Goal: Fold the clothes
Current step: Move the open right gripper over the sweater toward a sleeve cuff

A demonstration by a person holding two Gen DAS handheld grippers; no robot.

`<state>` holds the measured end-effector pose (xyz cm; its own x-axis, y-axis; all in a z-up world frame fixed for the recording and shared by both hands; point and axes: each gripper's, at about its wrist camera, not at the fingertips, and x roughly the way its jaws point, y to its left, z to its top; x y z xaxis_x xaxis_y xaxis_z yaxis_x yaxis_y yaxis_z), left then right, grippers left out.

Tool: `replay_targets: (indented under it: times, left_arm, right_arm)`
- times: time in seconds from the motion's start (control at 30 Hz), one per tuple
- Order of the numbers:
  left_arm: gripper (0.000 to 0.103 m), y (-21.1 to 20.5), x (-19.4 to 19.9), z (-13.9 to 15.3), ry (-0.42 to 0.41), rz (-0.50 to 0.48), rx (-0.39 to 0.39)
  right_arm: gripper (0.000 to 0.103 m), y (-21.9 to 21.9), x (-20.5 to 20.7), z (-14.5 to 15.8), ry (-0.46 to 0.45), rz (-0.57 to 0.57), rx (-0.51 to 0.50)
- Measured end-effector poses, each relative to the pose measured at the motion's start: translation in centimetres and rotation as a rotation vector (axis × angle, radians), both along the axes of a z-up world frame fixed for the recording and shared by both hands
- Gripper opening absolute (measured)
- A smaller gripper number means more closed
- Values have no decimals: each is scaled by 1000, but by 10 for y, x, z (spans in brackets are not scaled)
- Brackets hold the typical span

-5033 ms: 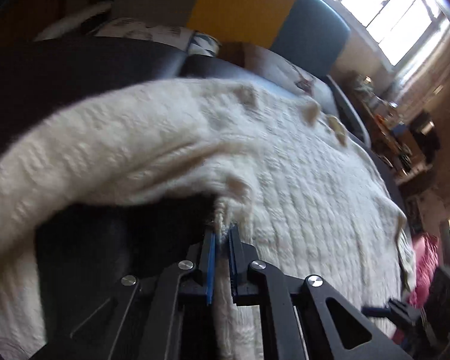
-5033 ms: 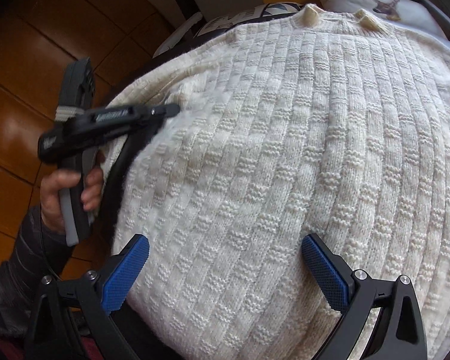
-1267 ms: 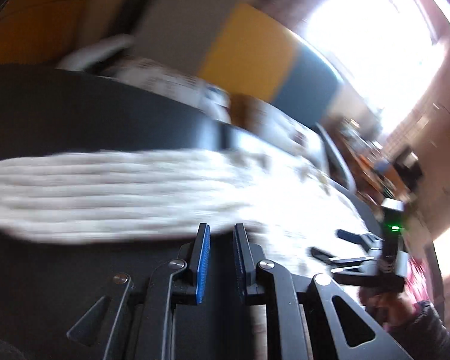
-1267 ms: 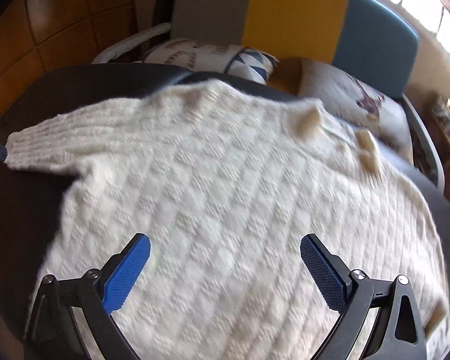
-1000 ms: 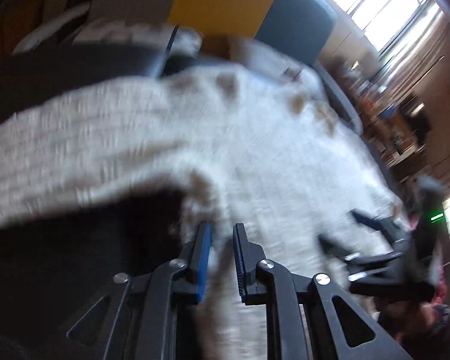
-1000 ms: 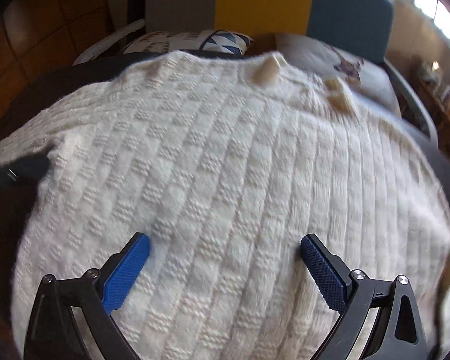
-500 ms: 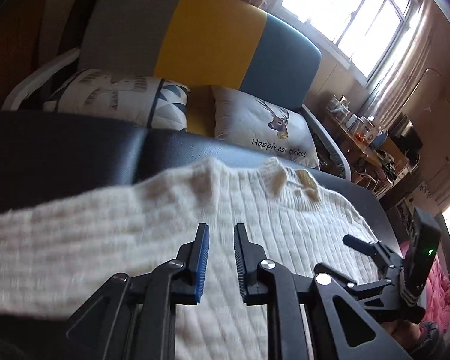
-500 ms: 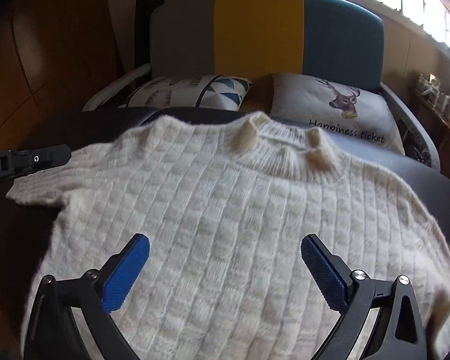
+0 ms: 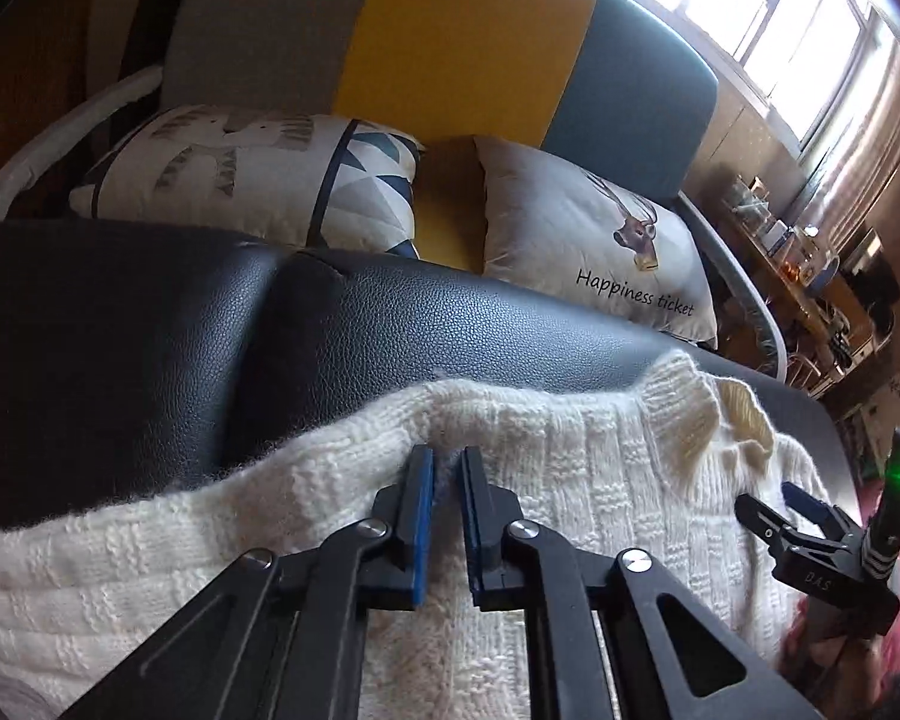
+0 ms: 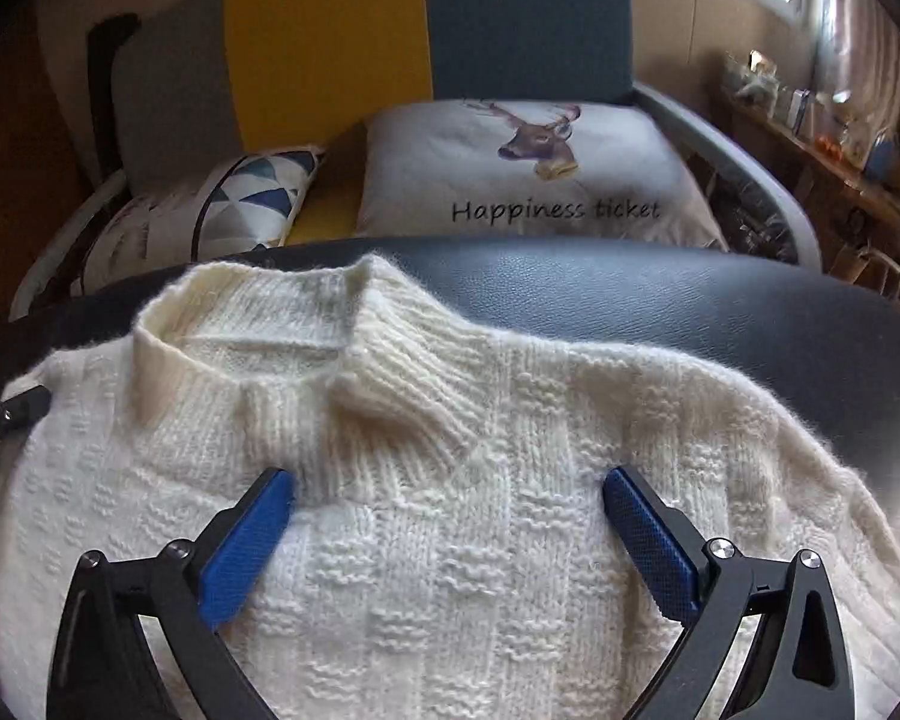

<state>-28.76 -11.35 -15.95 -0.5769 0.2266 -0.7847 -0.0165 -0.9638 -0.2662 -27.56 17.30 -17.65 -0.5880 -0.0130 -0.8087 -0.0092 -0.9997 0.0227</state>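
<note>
Left tongs (image 9: 447, 468) stand narrow at the sweater's (image 10: 450, 540) shoulder seam, jaws nearly together with a little knit seeming to sit between the blue pads (image 9: 424, 516); whether they truly pinch it, I cannot tell. Right tongs (image 10: 447, 483) stand wide, jaws apart on either side of the chest panel just below the collar (image 10: 390, 372), holding nothing.

The sweater lies face up and spread on a black padded surface (image 9: 390, 324). Its collar points away from both cameras, toward the sofa (image 10: 330, 30). Its long axis seems to run from the collar back toward the person, the hem out of sight below the frames. One sleeve runs off to the left in the left wrist view, the other shoulder slopes toward the right edge of the surface.

Risks, as I judge them: the knit is loose and fuzzy, so a shallow bite at the seam could slip, or catch only the top layer, and the fold would come out skewed. If the left tongs lift alone, the body may drag across the smooth leather and bunch at the collar. The far shoulder lies near the surface edge and could slide off.

Beyond the surface, two cushions rest on the sofa: a deer one (image 10: 534, 168) and a patterned one (image 9: 252, 180). A cluttered shelf (image 9: 810, 276) stands under the window.
</note>
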Motion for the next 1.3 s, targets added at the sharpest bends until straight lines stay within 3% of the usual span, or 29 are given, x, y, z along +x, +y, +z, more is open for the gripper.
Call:
replay_targets:
  times: [0.2,0.3,0.4,0.53,0.73,0.9,1.03,1.13,1.2,1.27,1.3]
  left_arm:
    - [11,11,10,19,-27,63,-42]
    - [15,25,40,37,17,25,9]
    - [15,48,80,46,32,-38,50]
    - [15,84,132,43,26,-143,53]
    - [15,129,191,27,-64,-233,69]
    - [15,174,219,30,-71,-321,63]
    - [16,218,227,39,-55,-420,7]
    - [16,249,224,44,-50,-471,-15]
    - [16,269,220,42,-54,-498,-34]
    - [16,286,217,37,-66,-528,-55]
    - [16,292,217,34,-70,-536,-67]
  right_arm:
    - [103,-2,6,12,-14,29,-24]
    - [102,5,34,38,57,56,-86]
    - [102,28,81,59,101,55,-164]
    - [102,96,160,75,120,-49,-190]
    - [102,225,296,87,128,-362,-31]
    - [102,262,366,71,113,-415,-31]
    - [102,261,367,65,163,-376,-72]
    - [101,240,355,61,172,-277,-18]
    - [88,233,347,54,164,-238,21]
    - [46,236,336,40,110,-242,35]
    - [42,238,330,33,80,-246,40]
